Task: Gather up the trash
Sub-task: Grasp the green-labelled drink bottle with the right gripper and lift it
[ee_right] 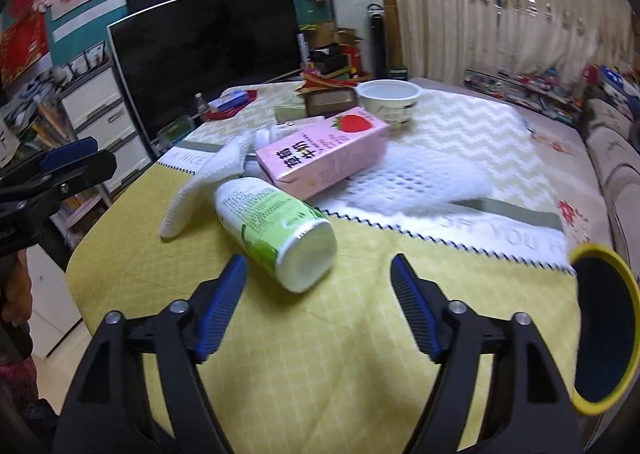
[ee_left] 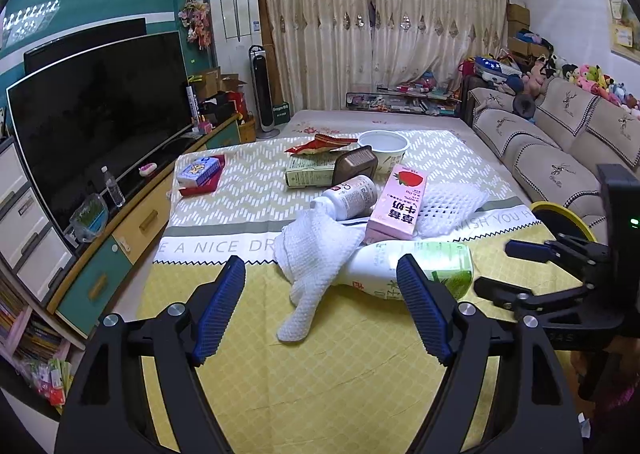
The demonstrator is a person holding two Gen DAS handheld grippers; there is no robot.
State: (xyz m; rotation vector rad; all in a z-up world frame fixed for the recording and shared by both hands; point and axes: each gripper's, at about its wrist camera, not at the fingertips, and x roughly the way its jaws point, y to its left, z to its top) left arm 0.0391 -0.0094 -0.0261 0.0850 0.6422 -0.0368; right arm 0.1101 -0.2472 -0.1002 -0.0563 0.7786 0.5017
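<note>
Trash lies in a heap on the cloth-covered table (ee_left: 320, 374). A green-and-white bottle (ee_left: 384, 266) (ee_right: 272, 222) lies on its side nearest me, its base toward the right wrist camera. A pink strawberry milk carton (ee_left: 400, 202) (ee_right: 324, 154) rests behind it, beside white foam netting (ee_left: 320, 254) (ee_right: 420, 182). My left gripper (ee_left: 320, 264) is open and empty, just short of the netting and bottle. Also open and empty, my right gripper (ee_right: 318, 260) hovers just before the bottle's base. Each gripper shows in the other's view: right gripper (ee_left: 504, 268), left gripper (ee_right: 80, 160).
Farther back are a white pill bottle (ee_left: 352, 194), a paper bowl (ee_left: 384, 150) (ee_right: 390, 98), a brown box (ee_left: 356, 166), a green carton (ee_left: 308, 174), a red wrapper (ee_left: 320, 144) and a blue box (ee_left: 200, 170). A yellow-rimmed bin (ee_right: 604, 334) stands right; sofa right, TV left.
</note>
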